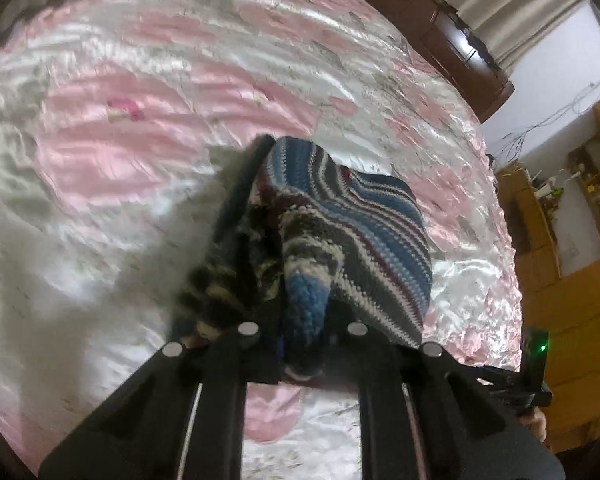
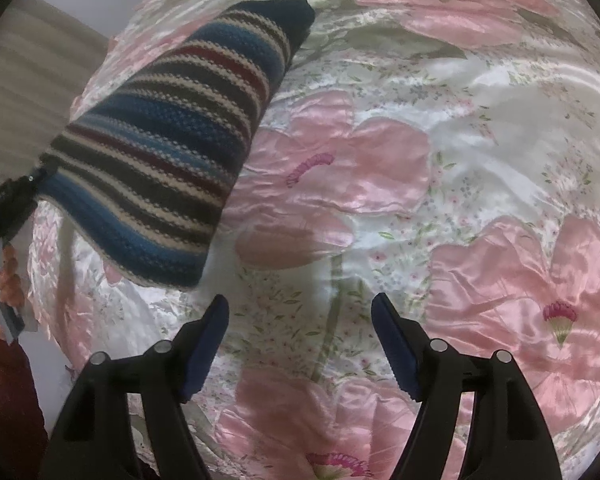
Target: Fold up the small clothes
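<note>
A small knitted garment with blue, grey, white and maroon stripes (image 1: 340, 236) hangs bunched from my left gripper (image 1: 300, 344), which is shut on its edge, lifted above the bed. In the right wrist view the same striped knit (image 2: 172, 148) hangs at the upper left, held at its left corner by the left gripper (image 2: 24, 192), with a hand (image 2: 8, 280) below it. My right gripper (image 2: 300, 344) stands open over the bedspread, below and to the right of the garment, with nothing between its blue-padded fingers (image 2: 208, 344).
A shiny pink and white floral bedspread (image 2: 420, 184) covers the bed under both grippers. A dark wooden headboard (image 1: 432, 28), curtains, and wooden shelves (image 1: 572, 240) lie beyond the bed's far and right edges.
</note>
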Action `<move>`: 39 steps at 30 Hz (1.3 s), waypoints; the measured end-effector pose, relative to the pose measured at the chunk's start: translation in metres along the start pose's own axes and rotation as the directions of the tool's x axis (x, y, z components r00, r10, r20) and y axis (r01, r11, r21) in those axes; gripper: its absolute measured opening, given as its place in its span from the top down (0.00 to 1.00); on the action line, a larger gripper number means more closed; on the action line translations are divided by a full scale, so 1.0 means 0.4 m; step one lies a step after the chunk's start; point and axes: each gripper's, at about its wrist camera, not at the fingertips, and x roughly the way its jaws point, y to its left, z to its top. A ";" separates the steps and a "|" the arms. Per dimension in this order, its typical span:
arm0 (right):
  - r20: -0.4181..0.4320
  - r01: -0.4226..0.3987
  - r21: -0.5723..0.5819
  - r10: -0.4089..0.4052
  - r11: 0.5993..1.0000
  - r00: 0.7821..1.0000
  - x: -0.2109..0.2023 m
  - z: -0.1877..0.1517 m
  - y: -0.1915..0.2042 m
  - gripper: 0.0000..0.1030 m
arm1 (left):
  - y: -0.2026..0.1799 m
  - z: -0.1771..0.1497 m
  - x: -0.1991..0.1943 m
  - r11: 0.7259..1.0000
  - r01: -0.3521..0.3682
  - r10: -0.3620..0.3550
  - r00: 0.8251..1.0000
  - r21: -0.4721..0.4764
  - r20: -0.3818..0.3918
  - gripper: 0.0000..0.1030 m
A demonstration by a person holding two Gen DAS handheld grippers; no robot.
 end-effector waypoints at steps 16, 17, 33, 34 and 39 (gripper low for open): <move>-0.028 -0.084 -0.063 0.082 0.994 0.996 0.070 0.034 0.132 0.28 | 0.067 -0.048 0.081 0.996 -0.081 0.077 0.993 -0.034 -0.091 0.44; -0.036 -0.098 -0.057 0.096 0.994 0.995 0.082 0.037 0.142 0.28 | 0.062 -0.051 0.081 0.995 -0.096 0.094 0.991 -0.015 -0.098 0.41; -0.032 -0.257 -0.011 0.257 0.966 0.966 0.126 0.057 0.171 0.77 | 0.096 -0.081 0.136 0.992 -0.124 0.123 0.979 -0.001 -0.162 0.35; -0.007 -0.255 -0.035 0.255 0.966 0.967 0.103 0.053 0.171 0.77 | 0.087 -0.087 0.138 0.993 -0.121 0.119 0.979 0.003 -0.164 0.34; -0.034 -0.151 -0.063 0.150 0.986 0.988 0.108 0.040 0.160 0.78 | 0.060 -0.124 0.176 0.990 -0.127 0.137 0.975 0.065 -0.173 0.29</move>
